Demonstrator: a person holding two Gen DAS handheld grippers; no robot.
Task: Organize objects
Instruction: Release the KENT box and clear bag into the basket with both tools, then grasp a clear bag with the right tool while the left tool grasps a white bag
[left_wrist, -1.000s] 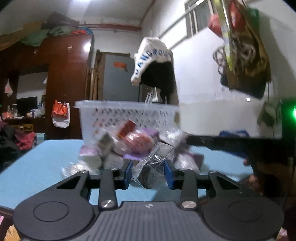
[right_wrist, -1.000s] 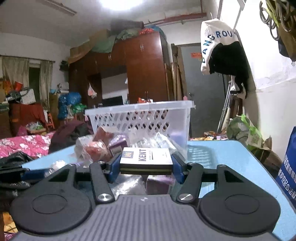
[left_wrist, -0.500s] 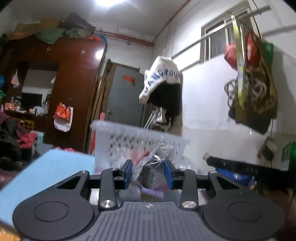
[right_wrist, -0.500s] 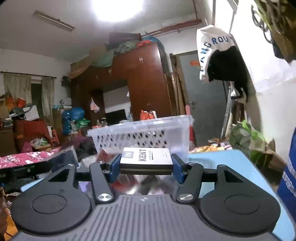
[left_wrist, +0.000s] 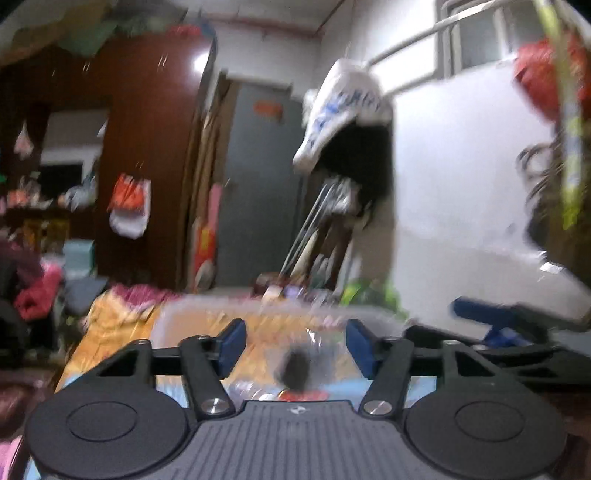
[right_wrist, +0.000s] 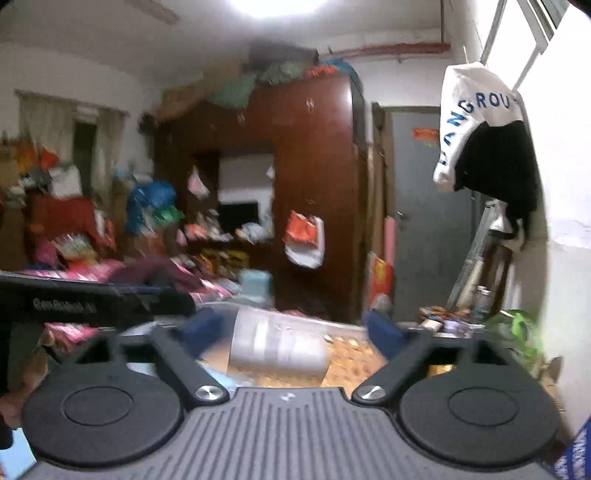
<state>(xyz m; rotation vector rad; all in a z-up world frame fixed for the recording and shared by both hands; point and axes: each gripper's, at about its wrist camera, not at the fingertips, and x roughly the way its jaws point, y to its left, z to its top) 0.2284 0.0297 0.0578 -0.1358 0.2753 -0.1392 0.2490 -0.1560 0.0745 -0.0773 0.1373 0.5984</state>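
In the left wrist view my left gripper (left_wrist: 295, 341) hangs over the white basket (left_wrist: 207, 308) with its jaws opening. A clear-wrapped dark packet (left_wrist: 295, 365) is loose between the blue pads (left_wrist: 231, 341), touching neither, blurred and low. In the right wrist view my right gripper (right_wrist: 291, 328) also has its jaws opening and stands wide. The white cigarette carton (right_wrist: 277, 347) sits blurred between the pads (right_wrist: 384, 332), free of both. Each view catches the other gripper at its side: the right gripper (left_wrist: 480, 314) and the left gripper (right_wrist: 92, 302).
A dark wooden wardrobe (right_wrist: 295, 184) and a grey door (right_wrist: 424, 221) stand beyond the table. A white and black garment (left_wrist: 347, 122) hangs on the right wall. Clothes and bags crowd the left of the room (right_wrist: 74, 229). An orange patterned surface (right_wrist: 351, 354) shows below the jaws.
Both grippers have risen from the pile to above the basket. Both sets of jaws have spread, and the wrapped packet and the carton have come free of the pads.
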